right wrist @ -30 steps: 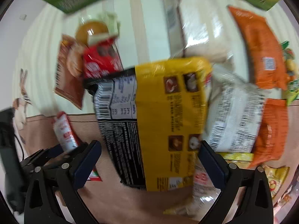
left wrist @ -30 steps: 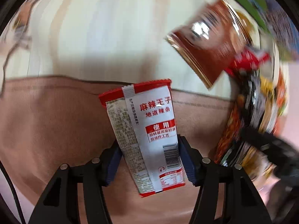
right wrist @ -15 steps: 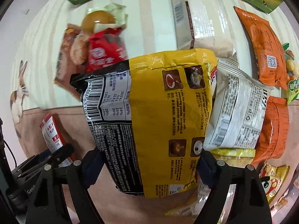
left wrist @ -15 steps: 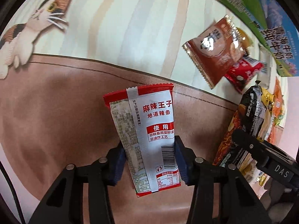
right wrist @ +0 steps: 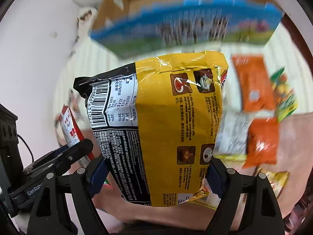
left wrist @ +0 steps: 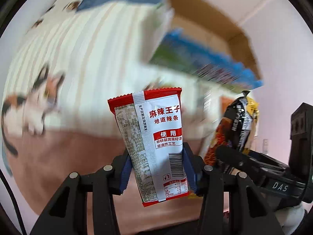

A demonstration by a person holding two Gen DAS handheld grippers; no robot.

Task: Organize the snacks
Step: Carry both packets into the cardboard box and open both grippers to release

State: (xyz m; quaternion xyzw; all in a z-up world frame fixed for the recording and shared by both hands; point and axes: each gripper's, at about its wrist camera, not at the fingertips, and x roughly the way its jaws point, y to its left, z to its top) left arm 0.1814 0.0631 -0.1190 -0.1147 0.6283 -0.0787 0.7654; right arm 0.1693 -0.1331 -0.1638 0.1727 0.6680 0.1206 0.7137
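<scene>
Left gripper [left wrist: 157, 168] clamps red-white spicy strip packet [left wrist: 154, 143]; right gripper [right wrist: 154, 173] clamps yellow-black noodle pack [right wrist: 156, 129]. Both held above bed. Step: carrying. Next: reach open cardboard box [right wrist: 176, 9], release inside.

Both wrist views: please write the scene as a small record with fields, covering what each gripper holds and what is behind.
left gripper: shut on red and white snack packet
right gripper: shut on yellow and black noodle bag
behind: open cardboard box, blurred
on the surface: orange packets, striped cloth
</scene>
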